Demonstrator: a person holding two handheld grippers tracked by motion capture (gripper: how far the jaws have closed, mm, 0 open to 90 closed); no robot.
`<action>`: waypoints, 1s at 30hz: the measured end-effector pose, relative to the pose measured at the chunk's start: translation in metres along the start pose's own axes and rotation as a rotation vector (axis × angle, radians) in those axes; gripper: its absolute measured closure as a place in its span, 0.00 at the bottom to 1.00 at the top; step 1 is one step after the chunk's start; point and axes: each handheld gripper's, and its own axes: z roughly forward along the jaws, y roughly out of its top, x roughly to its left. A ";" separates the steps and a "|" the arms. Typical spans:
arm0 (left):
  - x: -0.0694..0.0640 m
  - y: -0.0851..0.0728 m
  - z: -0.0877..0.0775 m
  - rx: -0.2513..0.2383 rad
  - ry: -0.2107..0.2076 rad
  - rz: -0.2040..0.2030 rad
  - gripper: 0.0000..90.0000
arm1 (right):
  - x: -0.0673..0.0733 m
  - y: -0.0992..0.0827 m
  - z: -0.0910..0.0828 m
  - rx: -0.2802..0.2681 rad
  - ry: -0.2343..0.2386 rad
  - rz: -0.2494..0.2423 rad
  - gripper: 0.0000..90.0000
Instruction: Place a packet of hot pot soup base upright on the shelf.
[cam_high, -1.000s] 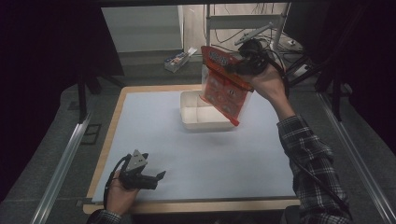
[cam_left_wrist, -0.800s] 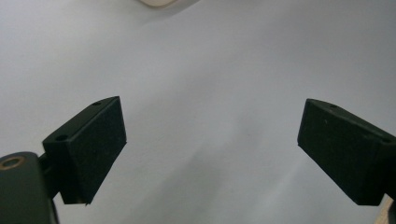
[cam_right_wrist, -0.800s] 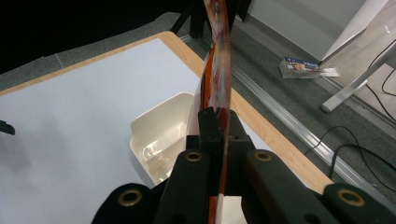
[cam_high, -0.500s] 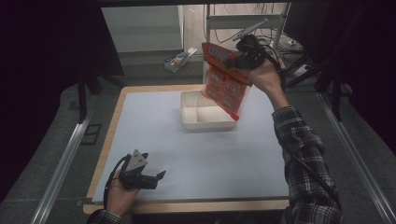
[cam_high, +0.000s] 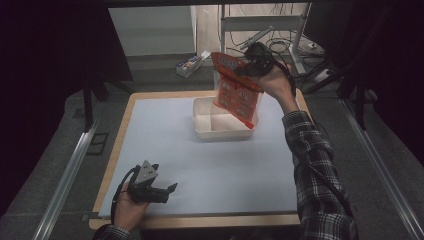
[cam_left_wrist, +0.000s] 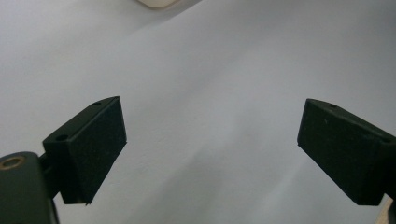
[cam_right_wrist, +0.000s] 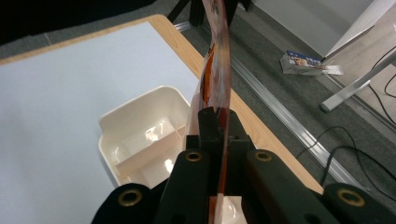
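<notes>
tipping the red snack bag (cam_high: 236, 91) over the white tray (cam_high: 222, 132) — right gripper (cam_high: 250, 70) fingers clenched on it; left gripper (cam_high: 167, 190) released, idle. next: shake contents out into one compartment.

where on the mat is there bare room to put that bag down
Free: the pale blue mat between the white divided plastic tray and the left tool, plus the strip left of the tray. Crowded: the far right, where the red foil bag hangs.

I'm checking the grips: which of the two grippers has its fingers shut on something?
The right gripper, raised above the white tray: its fingers pinch the red snack bag. The left gripper rests low over the table, fingers apart, holding nothing.
</notes>
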 end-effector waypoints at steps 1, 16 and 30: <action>0.000 0.000 0.000 0.000 0.000 0.000 0.09 | 0.000 -0.001 0.003 0.005 0.005 0.001 0.99; -0.001 0.000 0.000 0.003 -0.001 0.004 0.09 | -0.012 -0.017 0.036 0.044 0.073 0.060 0.99; -0.001 0.000 0.001 0.011 -0.005 0.008 0.09 | -0.032 -0.027 0.040 -0.013 -0.063 0.145 0.62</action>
